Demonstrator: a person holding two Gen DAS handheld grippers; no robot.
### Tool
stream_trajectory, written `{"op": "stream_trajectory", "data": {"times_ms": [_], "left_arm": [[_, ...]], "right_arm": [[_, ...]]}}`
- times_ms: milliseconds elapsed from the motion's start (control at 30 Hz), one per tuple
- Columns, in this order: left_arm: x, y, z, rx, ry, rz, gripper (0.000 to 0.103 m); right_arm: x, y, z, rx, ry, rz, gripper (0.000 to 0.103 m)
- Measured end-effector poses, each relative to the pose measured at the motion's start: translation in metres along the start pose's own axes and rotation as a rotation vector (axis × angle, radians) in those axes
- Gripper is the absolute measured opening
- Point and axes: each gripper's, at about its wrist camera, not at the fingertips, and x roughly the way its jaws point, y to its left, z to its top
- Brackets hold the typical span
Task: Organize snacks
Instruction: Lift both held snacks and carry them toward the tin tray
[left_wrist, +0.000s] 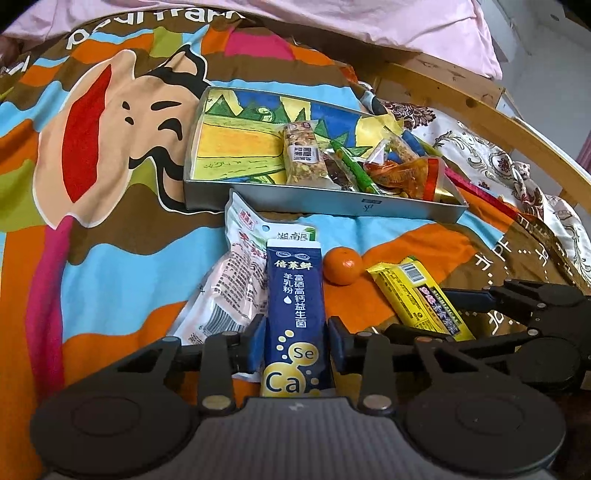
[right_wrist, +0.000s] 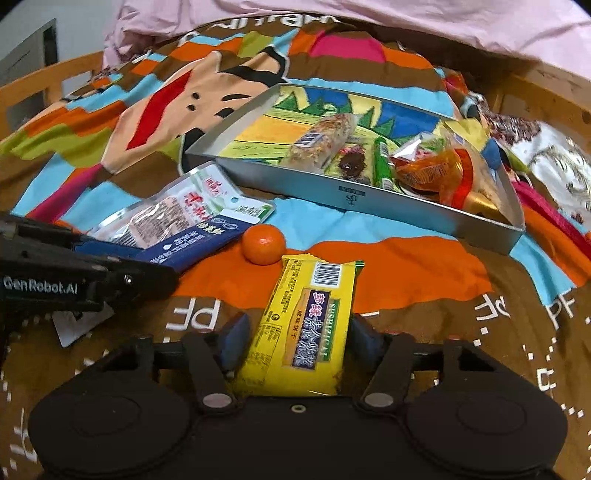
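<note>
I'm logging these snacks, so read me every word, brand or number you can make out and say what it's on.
"Se" and "Ca": blue sachet, between the left claw's pads.
"倍莱鲜", "羊乳粉": same sachet.
"SUSHIZICAI": yellow packet, between the right claw's pads.
"GenRobot.AI": left claw's side, in the right wrist view.
"PF": bedspread.
Barcode digits, the white pouch's print, the tray's logo: too small or blurred.

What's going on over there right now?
Snacks are being sorted on a bed. The left tongs straddle a blue milk powder sachet; the right tongs straddle a yellow biscuit packet. Both still lie on the blanket. A small orange sits between them. The metal tray behind already holds several snacks.
</note>
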Motion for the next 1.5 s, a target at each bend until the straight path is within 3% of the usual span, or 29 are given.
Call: {"op": "stream_trajectory", "data": {"times_ms": [500,900,1500], "left_arm": [[-0.03,-0.03,-0.02,-0.01,0.005,0.031,0.035],[-0.045,-0.048,-0.029,-0.079,-0.01,0.019,0.035],[-0.06,-0.043,-0.014,-0.171,-0.206,0.0,0.035]], "right_arm": [[-0.03,0.007,-0.022,-0.258,-0.063,-0.008,0.055],[-0.045,-0.002,-0.037,-0.289,-0.088,-0.028,0.054],[-0.057,-0.013,-0.023,-0.412,-0.253,-0.109,0.054]]}}
